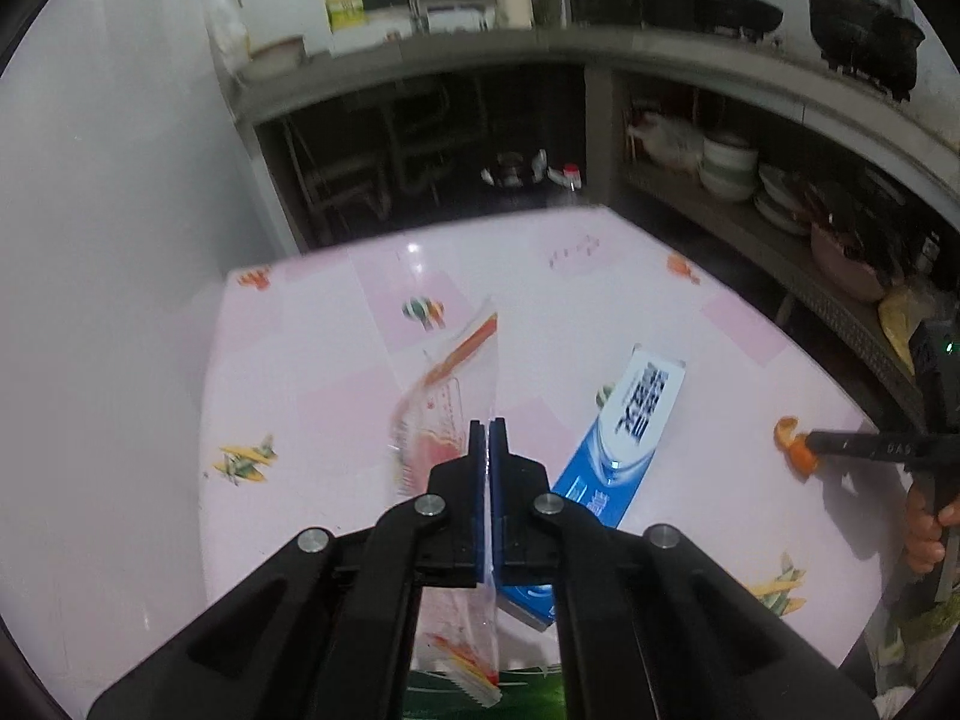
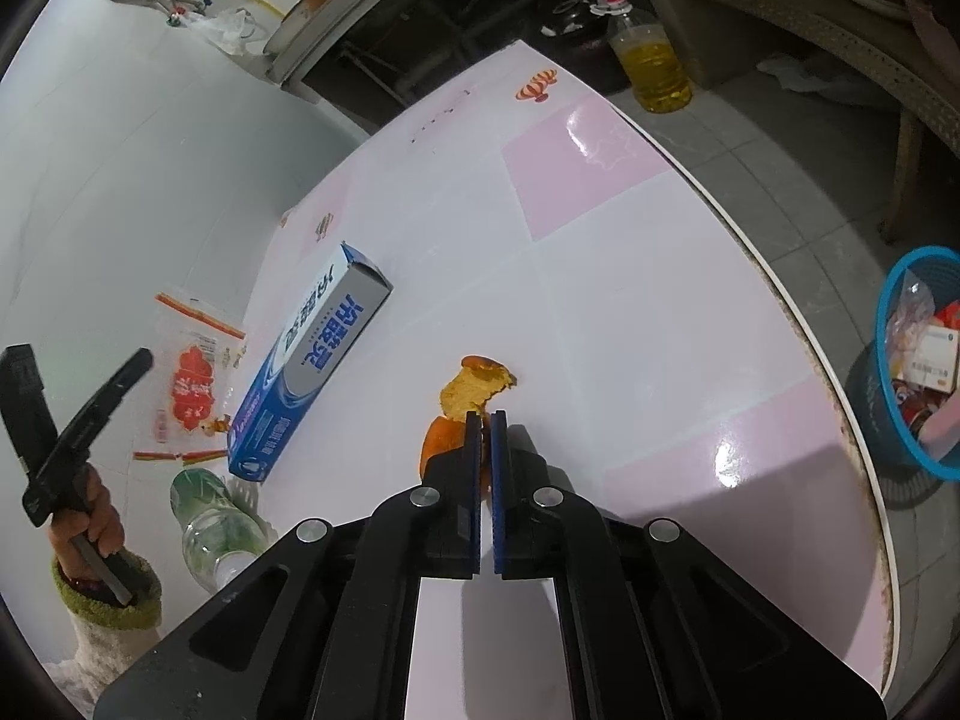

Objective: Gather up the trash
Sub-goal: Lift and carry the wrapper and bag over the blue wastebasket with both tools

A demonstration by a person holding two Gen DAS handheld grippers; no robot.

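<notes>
From the left wrist view, the left claw (image 1: 488, 423) is pinched narrow on a clear plastic wrapper (image 1: 447, 396) with red and orange print, and the wrapper's thin film runs up between the blue pads. The wrapper looks blurred, and its lower end is cut off behind the claw's arms. Just to its right a blue toothpaste box (image 1: 624, 432) lies on the pink tabletop (image 1: 336, 372), its near end hidden under the claw. At the tabletop's right edge the right claw (image 1: 810, 441) touches a curl of orange peel (image 1: 793, 444); only the claw's black fingers show there, so its grip cannot be read from this side.

From the right wrist view, the right claw (image 2: 485, 417) is closed narrow on the orange peel (image 2: 474, 387), part of the peel hidden behind the left pad. The toothpaste box (image 2: 312, 366) lies toward the tabletop's (image 2: 630, 276) left edge, the wrapper (image 2: 192, 378) beyond it. A clear plastic bottle (image 2: 210, 519) lies near the box's near end, its cap end hidden by the claw's arm. Off the tabletop's right edge a blue bin (image 2: 900, 354) stands on the floor, cut off by the frame, with packets inside.
</notes>
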